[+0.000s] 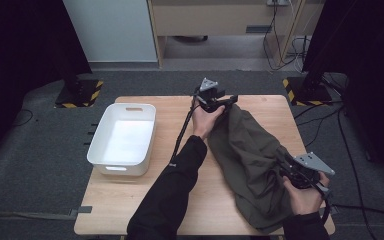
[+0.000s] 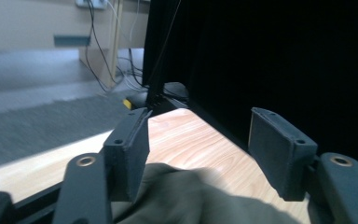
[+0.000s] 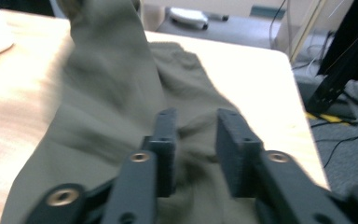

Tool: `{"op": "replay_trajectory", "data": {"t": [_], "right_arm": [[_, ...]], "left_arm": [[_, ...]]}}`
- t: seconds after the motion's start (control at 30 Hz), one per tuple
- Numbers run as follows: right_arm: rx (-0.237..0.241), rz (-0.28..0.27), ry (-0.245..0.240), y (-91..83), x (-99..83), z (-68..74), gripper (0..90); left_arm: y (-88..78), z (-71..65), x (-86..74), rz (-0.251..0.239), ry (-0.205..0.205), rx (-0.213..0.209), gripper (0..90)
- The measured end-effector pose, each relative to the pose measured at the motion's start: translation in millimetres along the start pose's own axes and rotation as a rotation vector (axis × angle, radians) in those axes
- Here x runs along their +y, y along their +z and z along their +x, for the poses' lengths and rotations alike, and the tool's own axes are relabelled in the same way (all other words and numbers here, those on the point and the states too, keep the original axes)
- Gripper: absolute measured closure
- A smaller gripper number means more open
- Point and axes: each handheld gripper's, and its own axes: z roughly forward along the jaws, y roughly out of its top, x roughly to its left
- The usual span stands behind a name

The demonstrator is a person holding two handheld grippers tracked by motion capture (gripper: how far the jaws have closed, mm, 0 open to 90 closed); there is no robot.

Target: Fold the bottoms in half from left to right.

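Note:
A dark olive garment lies crumpled on the right half of the wooden table, stretched from the far edge to the near right corner. My left gripper is at its far end, jaws wide apart; in the left gripper view the cloth bunches low between the jaws, and no pad presses on it. My right gripper is at the garment's near right end. Its jaws stand a little apart over the cloth, gripping nothing.
A white rectangular bin with cut-out handles sits on the table's left side. Bare wood lies between the bin and the garment. Beyond the table are black stands with yellow-striped bases and cables on the grey carpet.

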Motion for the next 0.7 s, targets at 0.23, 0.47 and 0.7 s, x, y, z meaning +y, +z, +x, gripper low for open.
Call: {"op": "replay_trajectory", "data": {"t": [0.23,0.47,0.7], "right_arm": [[0.191,-0.077,-0.039,3.5,8.1,11.2,48.1],[0.261,-0.035,-0.075,22.4,-7.2,17.2,34.9],[0.276,0.014,-0.088,34.5,-25.6,15.5,28.3]], "left_arm": [[-36.8,15.2,-11.2,0.027,0.061,0.079,35.0],[-58.7,28.1,-44.0,0.081,0.091,0.140,34.5],[-48.1,14.6,-96.7,0.164,0.105,0.135,33.8]]}}
